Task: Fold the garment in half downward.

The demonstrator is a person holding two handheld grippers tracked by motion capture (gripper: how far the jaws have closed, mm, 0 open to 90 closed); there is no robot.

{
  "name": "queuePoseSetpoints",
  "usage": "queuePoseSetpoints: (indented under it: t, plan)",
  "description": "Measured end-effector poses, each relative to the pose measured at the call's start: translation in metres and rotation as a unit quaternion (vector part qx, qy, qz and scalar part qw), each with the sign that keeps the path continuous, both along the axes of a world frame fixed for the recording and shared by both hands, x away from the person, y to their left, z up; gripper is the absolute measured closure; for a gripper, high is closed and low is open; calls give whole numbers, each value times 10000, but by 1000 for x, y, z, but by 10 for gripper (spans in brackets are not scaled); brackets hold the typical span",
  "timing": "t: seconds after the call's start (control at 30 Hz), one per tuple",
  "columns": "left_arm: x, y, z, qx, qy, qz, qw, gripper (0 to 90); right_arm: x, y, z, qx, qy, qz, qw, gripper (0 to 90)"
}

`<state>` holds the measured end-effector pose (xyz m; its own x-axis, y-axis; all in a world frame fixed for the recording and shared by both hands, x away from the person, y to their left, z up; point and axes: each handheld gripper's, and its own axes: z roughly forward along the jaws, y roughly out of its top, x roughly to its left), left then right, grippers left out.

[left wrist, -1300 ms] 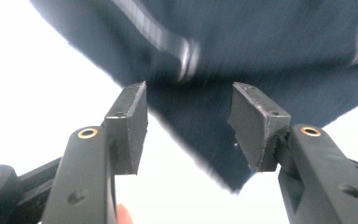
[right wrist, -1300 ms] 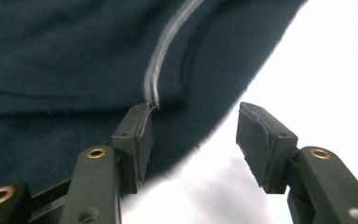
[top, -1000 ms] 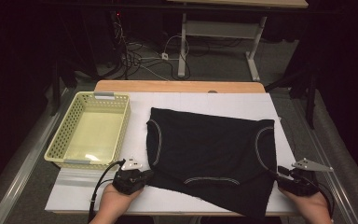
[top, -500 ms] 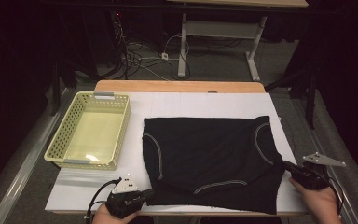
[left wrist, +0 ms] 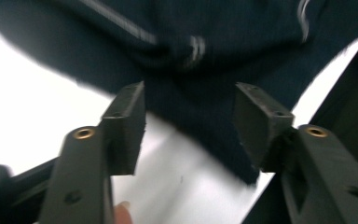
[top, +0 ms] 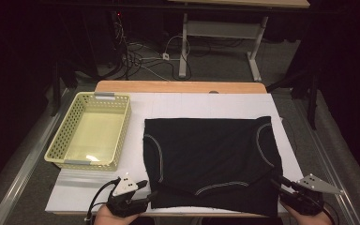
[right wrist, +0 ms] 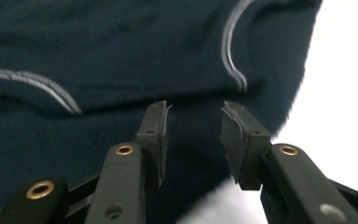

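Black garment (top: 213,161) with grey seam lines lies flat and spread on the white desk (top: 201,105). Its near edge runs between the 2 hand-held grippers.

Left hand-held gripper (top: 146,193) sits at the garment's near-left corner. Jaws have just been opening and now stand about half open. In the left gripper view (left wrist: 189,119) dark fabric (left wrist: 205,60) lies just ahead of and partly between the tips. Pads are apart from it, nothing clamped. White desk surface (left wrist: 37,84) shows under the left jaw.

Right hand-held gripper (top: 277,180) sits at the garment's near-right corner. Jaws have just been opening and now stand apart by a moderate gap. In the right gripper view (right wrist: 193,123) the tips hover over the cloth (right wrist: 121,56), with a curved grey seam (right wrist: 233,51) just ahead and the bare desk (right wrist: 345,102) to the right of the tips. No fabric pinched between the pads.

Yellow perforated basket (top: 61,140) stands on the desk, ahead of the left hand-held gripper and left of the garment, well apart from both tools. It looks empty.

Hands (top: 304,211) show at the bottom edge of the high view, 1 behind each hand-held gripper.
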<state>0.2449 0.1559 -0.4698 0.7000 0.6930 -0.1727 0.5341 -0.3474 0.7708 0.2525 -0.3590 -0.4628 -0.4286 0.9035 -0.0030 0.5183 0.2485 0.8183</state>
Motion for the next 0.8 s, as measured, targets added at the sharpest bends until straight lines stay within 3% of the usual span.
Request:
queuePoseSetpoints:
  t: [0.13,0.17,0.27,0.37,0.47,0.57,0.8]
  plan:
    - [11,-9,11,-191,-286,8,9994,371,25,5,9,-68,39,-98,9999,614]
    - [15,-12,12,-146,-312,-60,9994,383,33,5,9,-51,98,-175,9998,601]
    - [26,-21,8,80,-259,-118,9996,450,58,4,5,-127,324,-369,9987,542]
    - [29,-20,2,-32,-203,-75,9998,463,68,3,-2,-20,606,-484,9970,577]
    - [25,-17,-3,31,-195,-145,9997,476,59,1,-2,-40,539,-350,9979,774]
    - [24,-12,-4,-23,-173,-145,9997,476,43,1,5,-105,258,-258,9993,792]
    - [23,-12,-4,-81,-161,-211,9996,486,-9,-2,26,201,-196,-224,9994,792]
